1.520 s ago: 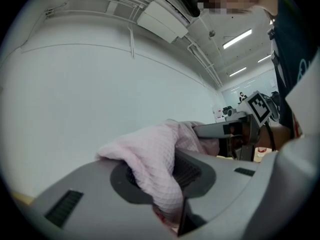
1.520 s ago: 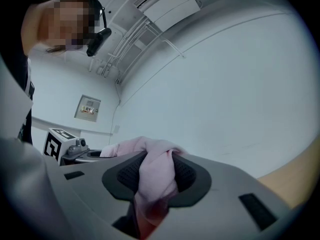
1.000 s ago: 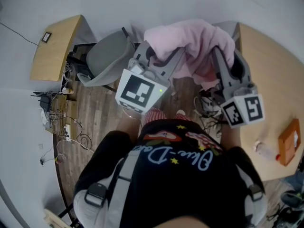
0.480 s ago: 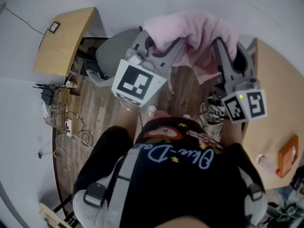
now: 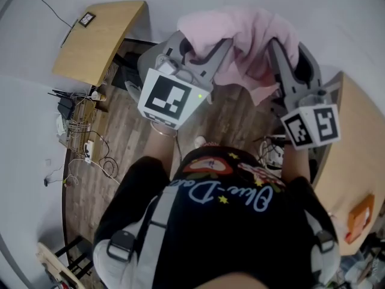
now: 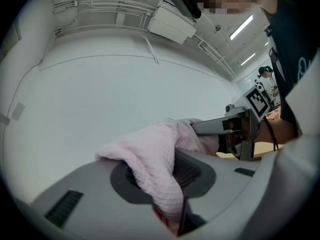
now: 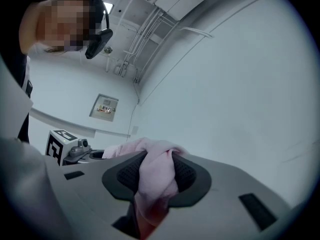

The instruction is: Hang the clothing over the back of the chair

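Where left gripper [image 6: 161,170] clamps, clothing [image 5: 252,36] bunched

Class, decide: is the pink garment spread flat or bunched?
Bunched up: the pink garment hangs in crumpled folds between left gripper and right gripper, both clamped on it.

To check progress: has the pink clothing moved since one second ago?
Yes. The pink clothing has moved left, away from the right table, toward the grey chair.
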The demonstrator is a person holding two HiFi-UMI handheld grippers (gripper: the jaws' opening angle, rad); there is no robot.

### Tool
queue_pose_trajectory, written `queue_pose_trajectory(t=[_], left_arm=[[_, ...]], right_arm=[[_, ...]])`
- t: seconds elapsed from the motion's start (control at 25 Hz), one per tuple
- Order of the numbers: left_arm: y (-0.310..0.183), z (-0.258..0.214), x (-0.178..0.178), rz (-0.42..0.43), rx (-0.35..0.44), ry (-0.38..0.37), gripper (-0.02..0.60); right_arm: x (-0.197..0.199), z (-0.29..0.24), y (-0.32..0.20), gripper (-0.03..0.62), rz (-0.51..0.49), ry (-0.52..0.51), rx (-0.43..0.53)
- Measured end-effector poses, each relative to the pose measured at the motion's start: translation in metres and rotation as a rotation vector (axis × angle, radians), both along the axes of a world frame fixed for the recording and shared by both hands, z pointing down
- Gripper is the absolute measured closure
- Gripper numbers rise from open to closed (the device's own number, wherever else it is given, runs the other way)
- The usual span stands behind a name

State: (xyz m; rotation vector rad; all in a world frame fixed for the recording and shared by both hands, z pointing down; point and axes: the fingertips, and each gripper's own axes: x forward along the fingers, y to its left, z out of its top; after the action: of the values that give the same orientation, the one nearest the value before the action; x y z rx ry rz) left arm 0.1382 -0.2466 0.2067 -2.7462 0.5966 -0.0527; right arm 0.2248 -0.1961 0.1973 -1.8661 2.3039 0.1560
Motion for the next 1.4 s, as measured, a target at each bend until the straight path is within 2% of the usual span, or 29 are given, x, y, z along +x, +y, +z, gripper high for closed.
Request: queue_pose_trajectory(t=[0.28,0.92,1.12,1.4], left_arm=[[-0.004,-0.009,-0.020,-0.084,0.040,-0.001,0.483],[-0.087,0.005,-0.174,-0.344,0.041,0.010,0.483],[-0.088,0.008,-0.208,-0.422,0.044,0.000,0.483],[-0.079,0.010,-0.236,-0.475,0.014,0.021,0.483]], right_arm=[[-0.019,-0.011,-0.011,0.479,-0.082,0.017,0.034],[-0.164,0.004,-0.118,0.479,-0.339,0.018,0.037],[-0.197,0.008,-0.126,0.479,-0.417,0.014,0.038],[-0.226,0.007,-0.124,0.479,-0.477,0.023,0.020]])
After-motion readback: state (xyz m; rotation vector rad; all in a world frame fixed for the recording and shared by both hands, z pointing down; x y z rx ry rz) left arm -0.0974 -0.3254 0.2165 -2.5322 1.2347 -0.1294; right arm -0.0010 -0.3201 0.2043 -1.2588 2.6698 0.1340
